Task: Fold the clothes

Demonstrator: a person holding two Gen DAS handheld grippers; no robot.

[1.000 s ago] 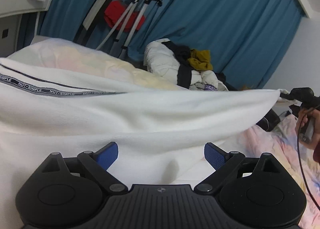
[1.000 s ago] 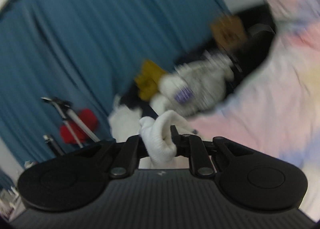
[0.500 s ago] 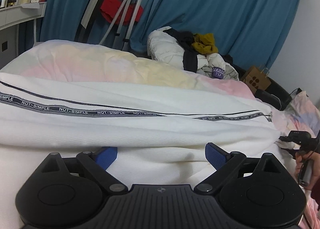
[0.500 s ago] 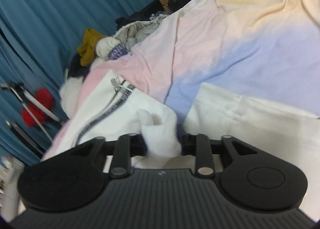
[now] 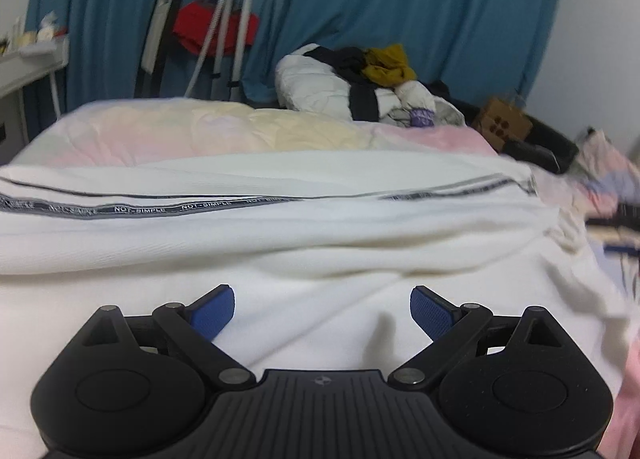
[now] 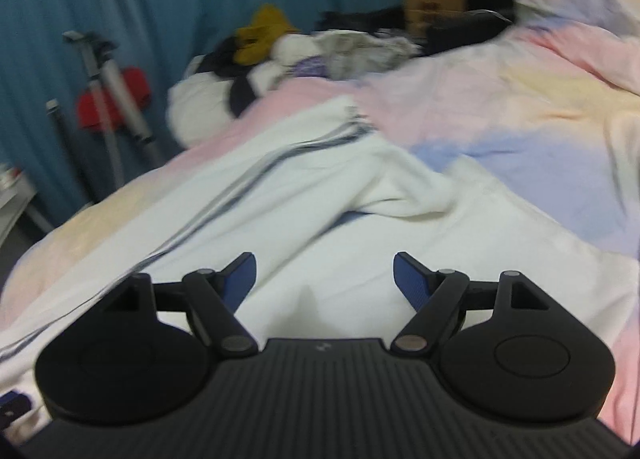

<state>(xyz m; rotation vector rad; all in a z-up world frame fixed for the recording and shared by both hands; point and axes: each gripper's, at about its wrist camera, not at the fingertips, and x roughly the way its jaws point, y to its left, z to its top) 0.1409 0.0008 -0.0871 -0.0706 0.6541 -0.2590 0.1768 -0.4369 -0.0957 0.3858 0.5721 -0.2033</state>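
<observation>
The right gripper stands with its jaws spread wide and nothing between its blue pads; they have just been opening, and the bunched white cloth they were pinching a moment ago now lies free on the bed. The left gripper is likewise released, its pads well apart, with only flat white fabric showing in the gap below them, not pinched.

So the step in hand looks like the end of one fold: a side of the white garment is laid over and let go. The next move probably calls for both grippers to find fresh edges or corners, close on them cleanly through a single layer or the intended stack, and carry the cloth across without dragging the part already laid.

The garment is a large white ribbed knit, lying across the near part of the bed directly under and ahead of both grippers. A dark tape printed with repeated lettering runs lengthwise along it, with a thin dark line beside it. The upper layer sits doubled over the lower one in a soft rolled ridge, not yet flat, and in the right wrist view a loose flap puckers toward the pastel bedcover. Beyond it, a heap of other clothes waits at the far edge, before the blue curtain
</observation>
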